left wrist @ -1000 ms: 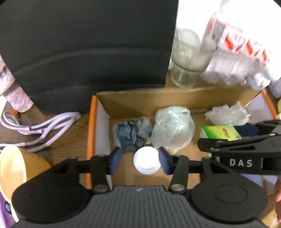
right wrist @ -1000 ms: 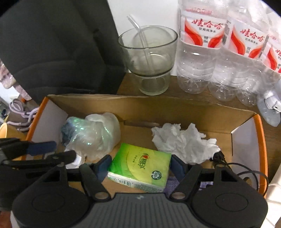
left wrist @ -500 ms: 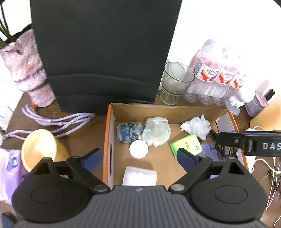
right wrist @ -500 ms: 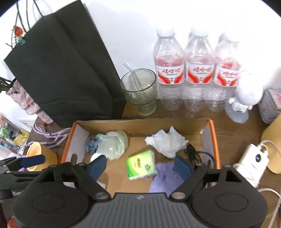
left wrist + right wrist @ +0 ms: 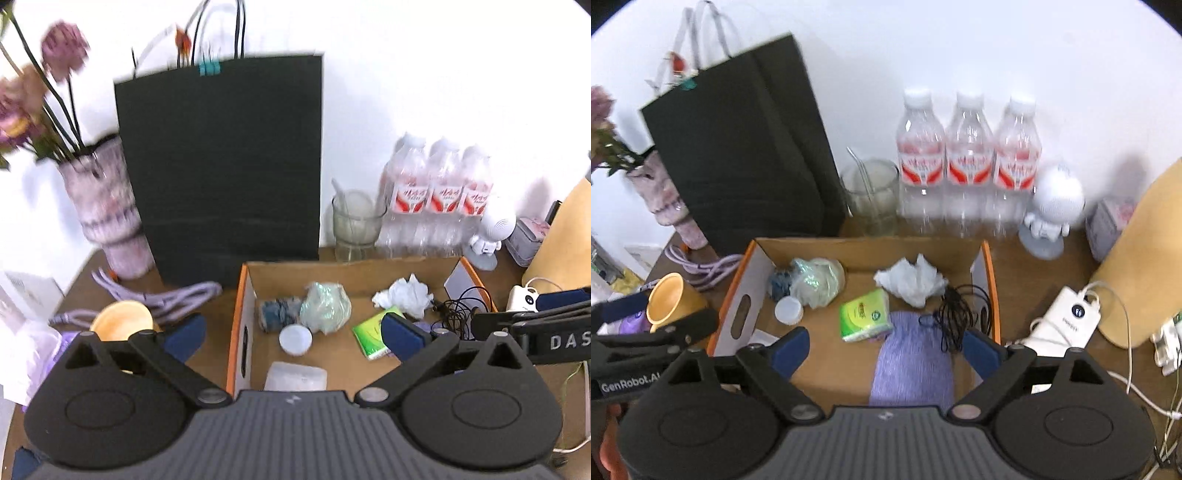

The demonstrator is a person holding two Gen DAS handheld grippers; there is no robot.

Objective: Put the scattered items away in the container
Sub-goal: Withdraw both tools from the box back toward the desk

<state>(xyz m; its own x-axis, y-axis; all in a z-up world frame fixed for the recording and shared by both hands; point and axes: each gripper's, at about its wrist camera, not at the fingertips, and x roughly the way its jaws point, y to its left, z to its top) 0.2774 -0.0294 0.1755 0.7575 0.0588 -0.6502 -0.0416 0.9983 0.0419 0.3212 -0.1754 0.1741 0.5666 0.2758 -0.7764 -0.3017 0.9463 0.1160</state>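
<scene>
With both the left gripper and the right gripper held spread and empty above the cardboard box, where the tissue pack lies, the paper cup outside could be overlooked.

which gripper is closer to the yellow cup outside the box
Left. The left gripper has its left finger right beside the yellow cup. The right gripper hangs over the cardboard box, with the cup beyond the box's left wall.

Cardboard box, tissue pack etc. inside
</scene>
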